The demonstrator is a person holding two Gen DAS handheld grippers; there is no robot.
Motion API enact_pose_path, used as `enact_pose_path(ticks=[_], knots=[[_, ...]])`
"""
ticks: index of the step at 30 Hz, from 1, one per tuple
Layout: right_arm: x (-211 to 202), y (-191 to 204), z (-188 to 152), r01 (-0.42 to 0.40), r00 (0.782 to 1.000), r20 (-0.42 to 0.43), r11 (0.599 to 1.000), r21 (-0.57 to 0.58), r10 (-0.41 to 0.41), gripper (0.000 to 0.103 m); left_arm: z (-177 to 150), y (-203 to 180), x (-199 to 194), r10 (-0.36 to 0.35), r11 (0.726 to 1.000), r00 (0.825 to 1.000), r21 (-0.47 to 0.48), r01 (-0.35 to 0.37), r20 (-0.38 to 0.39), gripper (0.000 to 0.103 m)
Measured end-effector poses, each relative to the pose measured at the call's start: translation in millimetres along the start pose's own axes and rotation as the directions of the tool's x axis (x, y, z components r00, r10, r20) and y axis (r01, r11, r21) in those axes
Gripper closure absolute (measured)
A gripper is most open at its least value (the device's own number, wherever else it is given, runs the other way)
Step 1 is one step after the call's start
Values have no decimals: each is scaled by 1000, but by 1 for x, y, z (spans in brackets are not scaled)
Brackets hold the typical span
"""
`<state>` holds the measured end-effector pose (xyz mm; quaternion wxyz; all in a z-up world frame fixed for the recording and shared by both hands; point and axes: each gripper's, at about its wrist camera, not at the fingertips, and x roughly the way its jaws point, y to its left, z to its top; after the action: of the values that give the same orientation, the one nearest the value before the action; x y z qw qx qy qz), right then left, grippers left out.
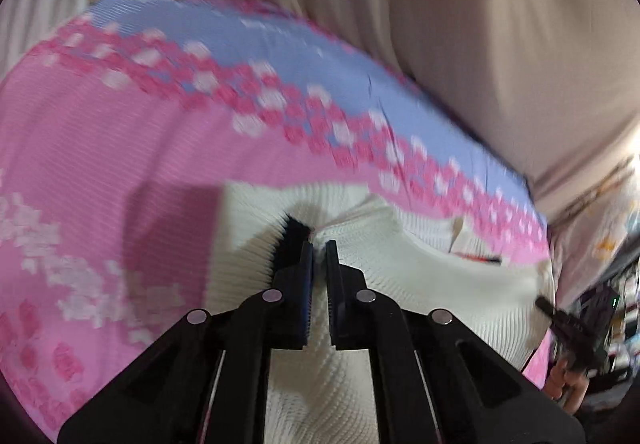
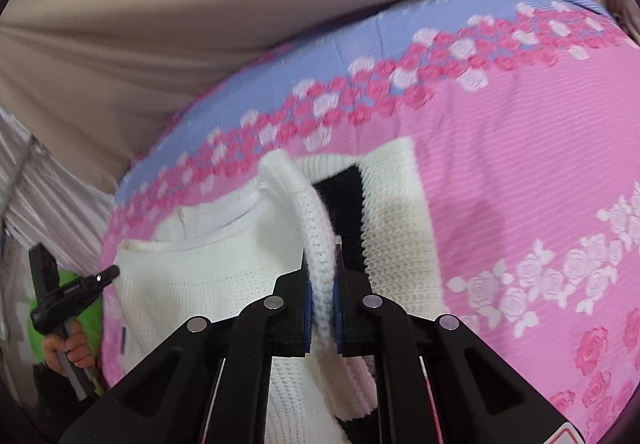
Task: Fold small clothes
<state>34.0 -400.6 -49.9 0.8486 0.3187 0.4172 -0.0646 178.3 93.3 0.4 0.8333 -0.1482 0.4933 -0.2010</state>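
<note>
Left wrist view: your left gripper [image 1: 319, 250] is clenched on a pinch of the white ribbed knit garment with a black band [image 1: 384, 284], which fills the lower centre of the frame and lies on the pink and blue rose-patterned bedspread [image 1: 120, 148]. The jaws stand nearly together with only a thin ridge of knit between them. The bite looks shallow; if you pull hard, the ridge could slip out and that side of the fold would drop. The black band sits just beside the left jaw at centre frame, and I cannot tell whether it is caught in the grip. The frame is blurred, so finer detail is not reliable. Your right gripper [image 1: 576, 328] shows at the lower right edge, beyond the garment.

Right wrist view: your right gripper [image 2: 322, 284] is clamped on a thick rolled white edge of the same garment, which arches up from the jaws toward centre frame. The garment occupies the lower centre and left, with a flat panel and the black band at centre right. The roll appears to hold several layers; if the layers are uneven, the fold may land crooked or bunched. The stretchy knit could distort if your two hands pull apart. Your left gripper appears at the lower left edge, in front of a beige fabric backdrop [image 2: 160, 4].
</note>
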Motion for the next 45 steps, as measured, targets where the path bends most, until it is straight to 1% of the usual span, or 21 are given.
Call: enact_pose_path(ticks=[4,8,12,16,18,20,22,23,24,26,27,29,32,33,36,38,40,42,43,44,45], knots=[[-51,4,13,-99,988,120,994,41,93,96,26,4,-21,8,999,998,-35,-5,62,98],[-48,12,43,-99,981,169,995,22,94,97,49,-3,7,65,998,996,-13,-64,57,98],[11,-18,65,6,995,99,996,92,-15,97,53,-2,67,168,986,985,20,-168,-33,98],[65,-57,56,86,996,-17,981,172,-84,97,41,14,114,237,971,965,10,-237,-116,98],[77,-60,51,93,995,-43,982,165,-87,97,39,15,119,243,970,964,1,-244,-108,98],[78,-57,53,77,996,-45,983,164,-71,95,38,12,118,202,979,975,-17,-205,-89,94],[71,-51,55,59,998,-37,985,161,-54,84,37,8,116,176,984,979,-15,-179,-102,92],[63,-46,55,76,997,-26,986,150,-72,82,34,6,111,165,986,981,-6,-166,-100,85],[51,-42,53,89,996,-12,987,131,-88,74,32,5,103,163,987,982,1,-164,-95,79],[29,-35,44,95,995,5,989,117,-96,55,18,7,82,170,985,982,-1,-170,-82,49],[19,-35,34,103,995,1,988,112,-104,46,3,10,67,162,987,984,-9,-163,-77,47],[0,-41,-1,129,991,-46,987,92,-125,43,-24,17,47,154,987,984,-23,-156,-95,38],[-12,-54,-58,195,973,-142,978,77,-183,41,-77,36,16,180,978,974,-85,-193,-138,35],[-17,-60,-80,195,969,-170,976,92,-178,41,-93,42,8,179,973,972,-120,-198,-154,34],[-21,-68,-109,144,973,-206,975,170,-108,41,-120,55,2,125,959,976,-231,-165,-178,30],[-16,-68,-112,91,979,-200,972,216,-48,41,-124,56,8,117,955,977,-250,-160,-181,29],[-6,-63,-105,35,983,-182,971,235,9,39,-121,53,14,100,954,985,-267,-135,-140,29],[7,-58,-95,-2,983,-175,967,255,49,38,-118,52,20,72,951,989,-289,-108,-132,34],[15,-55,-90,-3,984,-169,964,265,49,40,-114,51,27,52,949,988,-302,-95,-148,55],[17,-51,-86,7,987,-160,966,257,35,47,-113,51,30,34,950,985,-300,-84,-167,82],[19,-46,-82,16,987,-159,971,237,23,85,-110,50,30,11,951,983,-302,-67,-184,82]])
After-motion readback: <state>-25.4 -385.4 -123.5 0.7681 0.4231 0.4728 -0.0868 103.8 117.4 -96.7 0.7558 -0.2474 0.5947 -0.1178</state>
